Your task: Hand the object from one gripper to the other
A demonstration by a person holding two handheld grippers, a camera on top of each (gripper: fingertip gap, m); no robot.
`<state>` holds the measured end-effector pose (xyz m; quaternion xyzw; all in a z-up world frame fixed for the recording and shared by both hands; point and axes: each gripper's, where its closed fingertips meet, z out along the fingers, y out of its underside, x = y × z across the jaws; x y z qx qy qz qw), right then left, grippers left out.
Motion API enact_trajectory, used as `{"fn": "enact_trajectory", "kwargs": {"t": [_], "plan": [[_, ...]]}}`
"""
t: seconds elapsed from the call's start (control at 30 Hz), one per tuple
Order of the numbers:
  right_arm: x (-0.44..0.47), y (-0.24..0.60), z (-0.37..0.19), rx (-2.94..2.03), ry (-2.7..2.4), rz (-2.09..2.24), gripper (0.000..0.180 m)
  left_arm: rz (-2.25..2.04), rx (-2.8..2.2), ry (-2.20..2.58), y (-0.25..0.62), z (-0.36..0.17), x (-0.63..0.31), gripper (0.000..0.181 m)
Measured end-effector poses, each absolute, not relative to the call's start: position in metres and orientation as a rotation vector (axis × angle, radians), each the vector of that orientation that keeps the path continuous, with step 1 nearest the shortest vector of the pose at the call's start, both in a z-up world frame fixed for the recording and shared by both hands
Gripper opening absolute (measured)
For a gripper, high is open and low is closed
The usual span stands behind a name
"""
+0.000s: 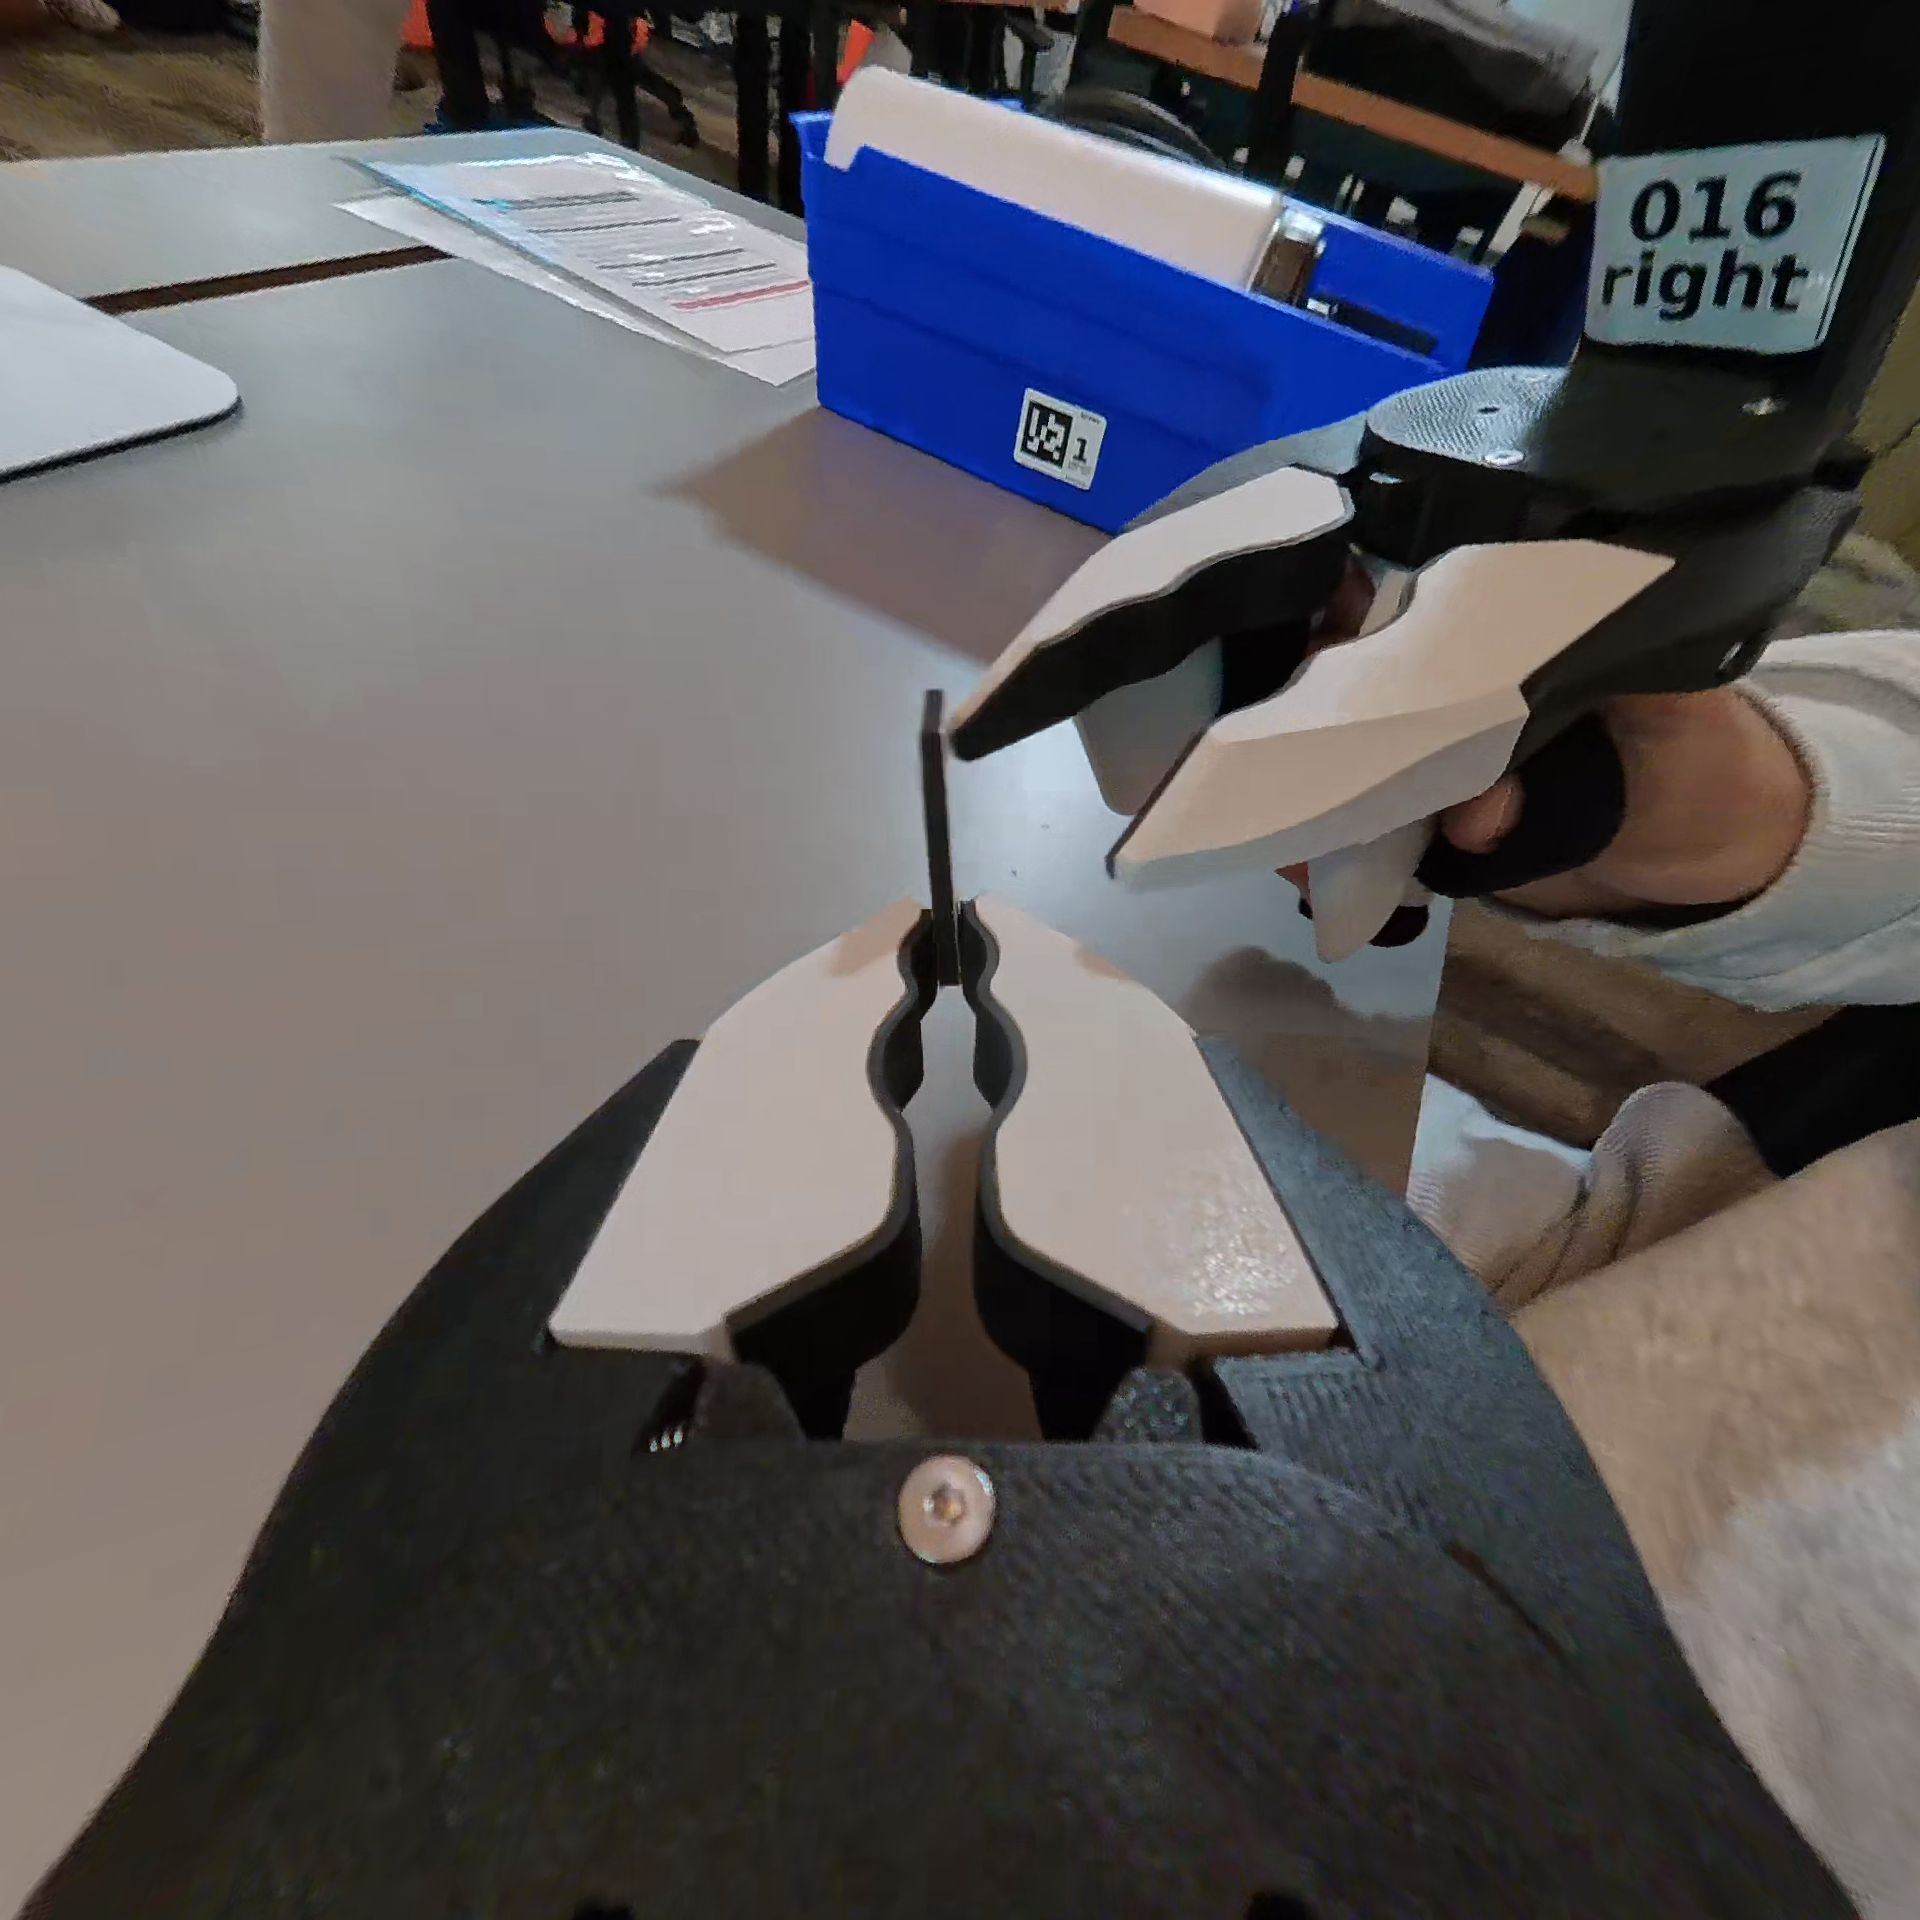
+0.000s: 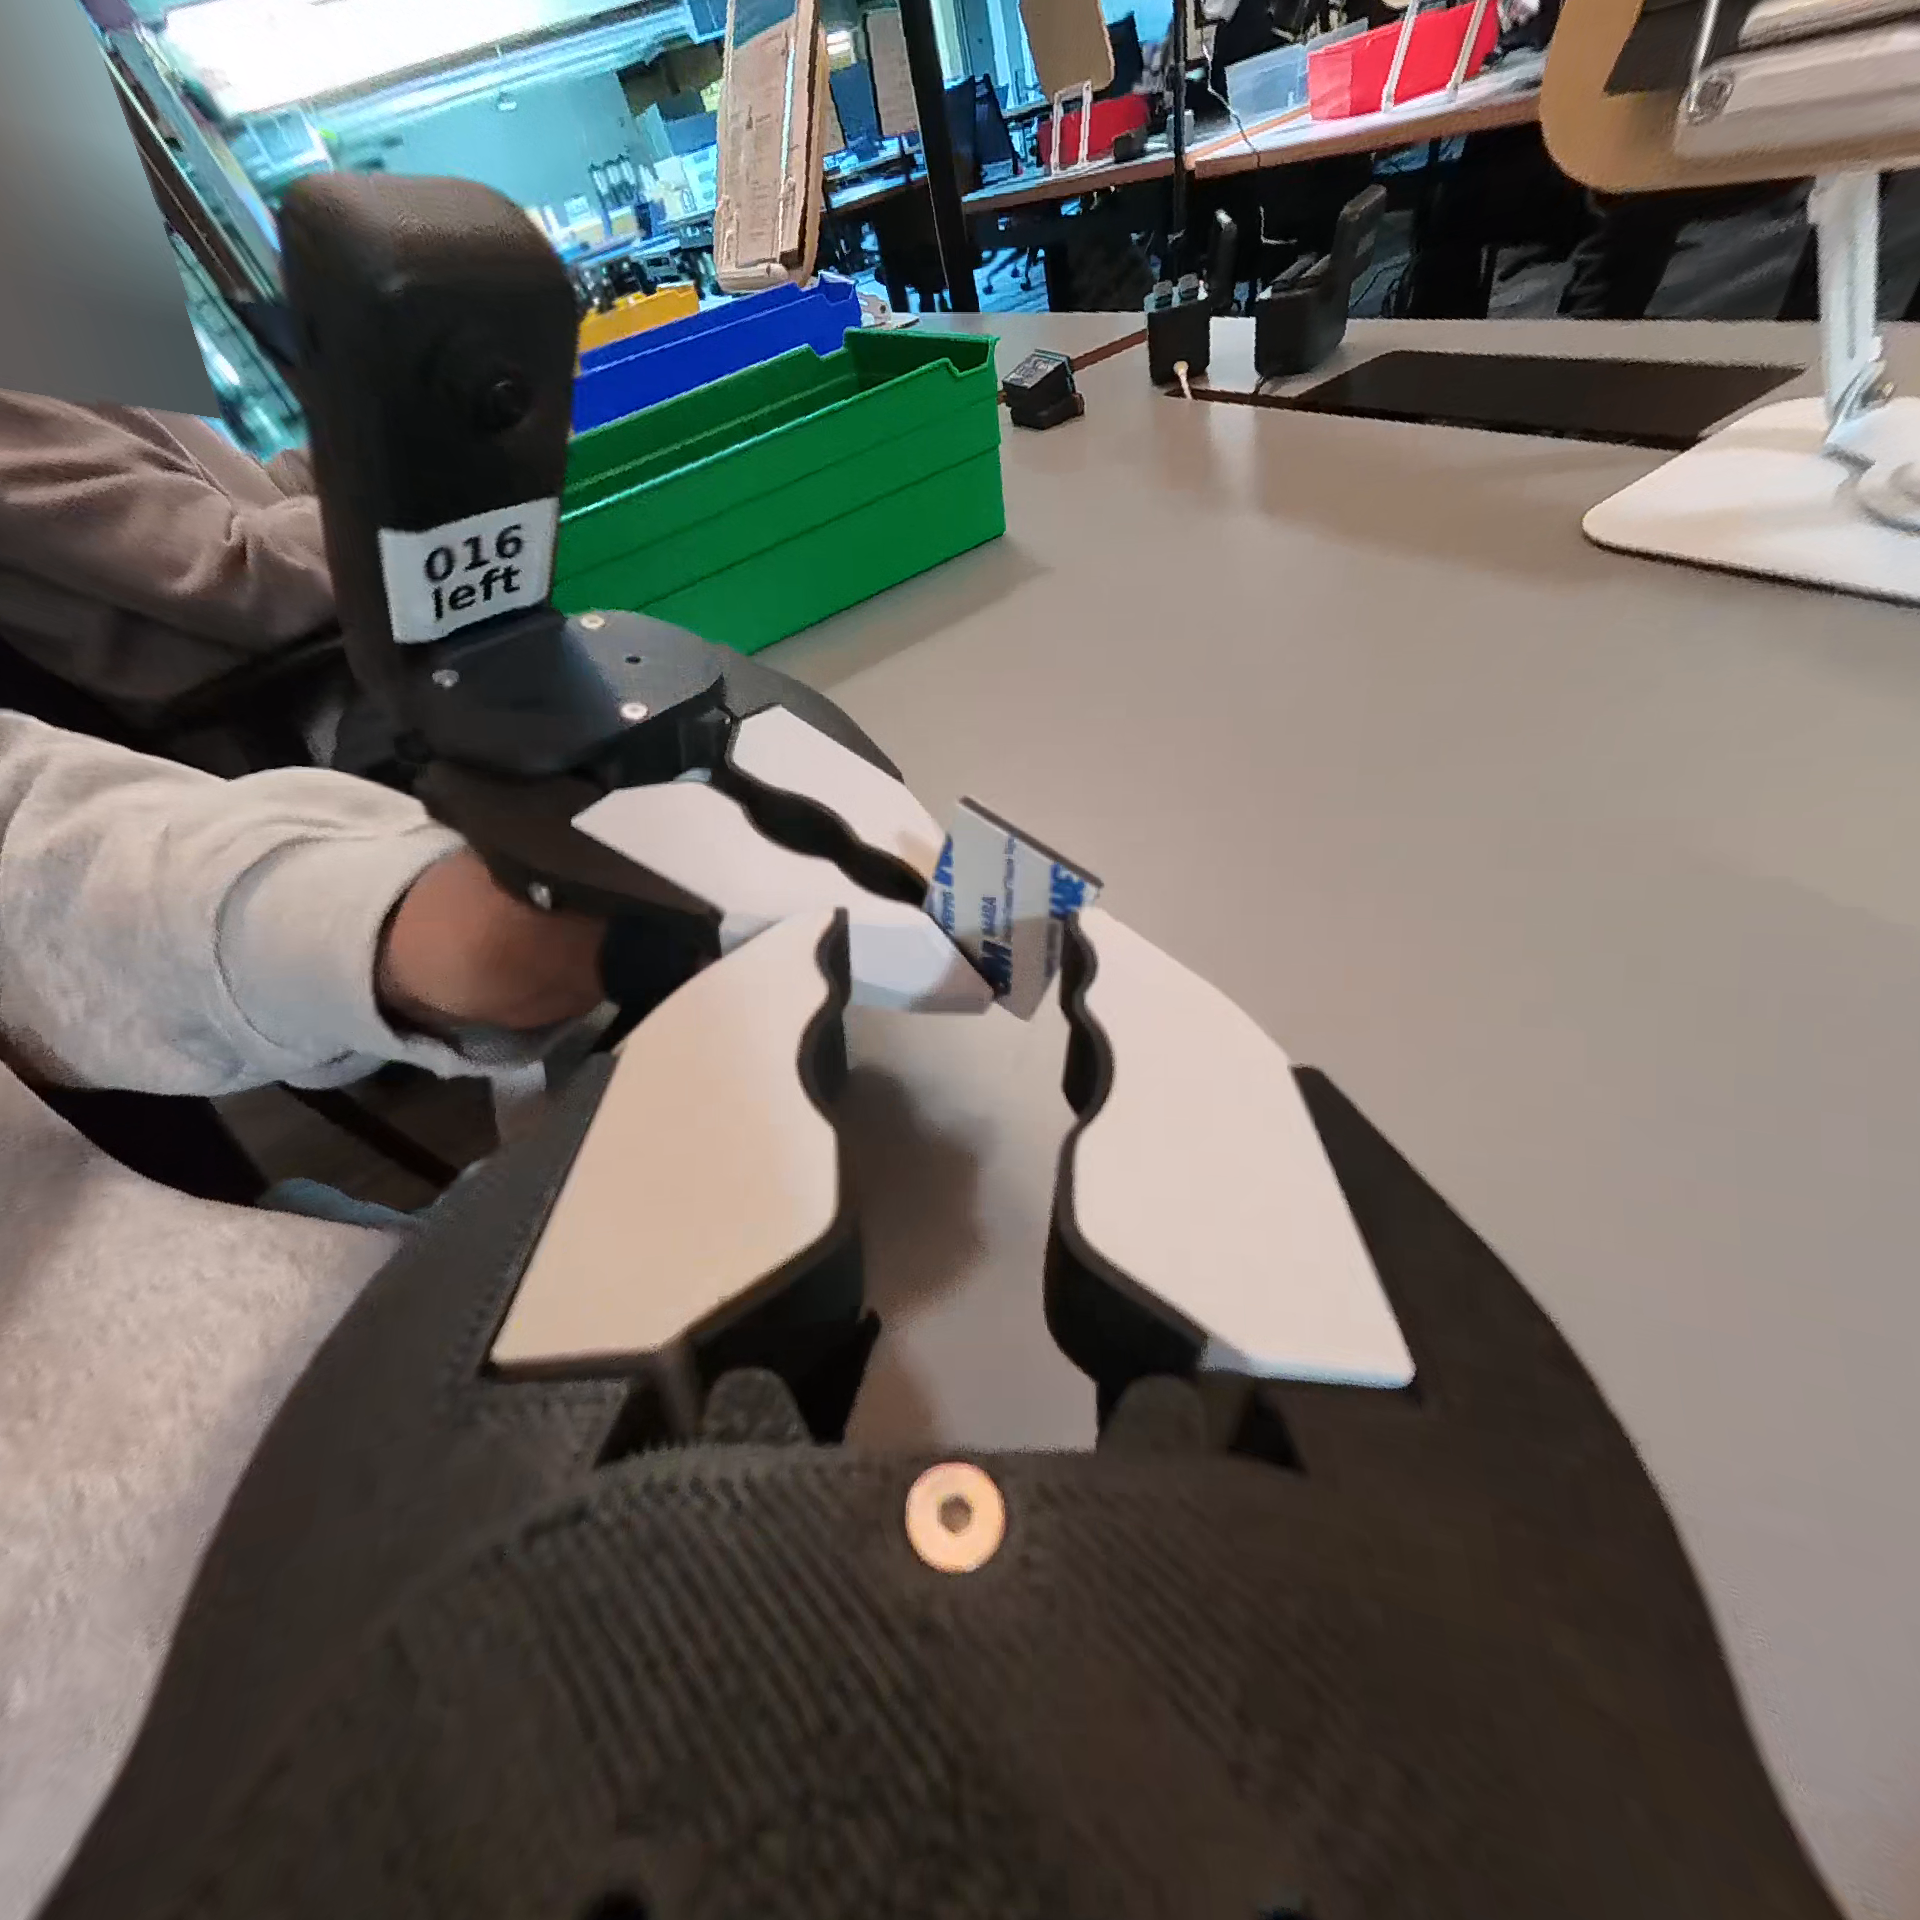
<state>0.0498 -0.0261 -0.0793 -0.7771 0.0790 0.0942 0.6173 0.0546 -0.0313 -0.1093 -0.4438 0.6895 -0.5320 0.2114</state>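
The object is a thin flat square pad, black at the edge with a white backing printed in blue. In the left wrist view I see it edge-on (image 1: 938,821), upright between the tips of my left gripper (image 1: 945,920), which is shut on its lower part. My right gripper (image 1: 1029,800) comes in from the right, open, with one fingertip touching or almost touching the pad's top edge. In the right wrist view the pad (image 2: 1013,904) shows its white face, held by the left gripper (image 2: 951,888). It lies just ahead of the tips of my open right gripper (image 2: 951,930).
The grey table (image 1: 416,727) runs under both grippers. A blue bin (image 1: 1039,343) with a white item stands behind, with papers (image 1: 644,249) to its left. A green bin (image 2: 790,488), a blue bin behind it, a white monitor base (image 2: 1745,509) and small black devices (image 2: 1039,384) stand around. The tips of both grippers are at nearly the same place.
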Motion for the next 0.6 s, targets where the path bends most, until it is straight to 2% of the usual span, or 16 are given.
{"fn": "enact_trajectory", "kwargs": {"t": [0.13,0.37,0.5,0.6], "plan": [[0.044,-0.022,-0.082,-1.768,0.251,0.303,0.031,-1.38,-1.178,1.926,-0.035,-0.111,0.054,0.006],[0.046,-0.024,-0.076,-1.734,0.224,0.29,0.031,-1.442,-1.195,1.88,-0.031,-0.103,0.055,0.004],[0.049,-0.031,-0.06,-1.693,0.029,0.108,0.04,-1.562,-1.22,1.9,-0.034,-0.101,0.051,0.004],[0.051,-0.039,-0.057,-1.696,-0.271,-0.193,0.06,-1.823,-1.32,1.912,-0.042,-0.095,0.045,0.004]]}}
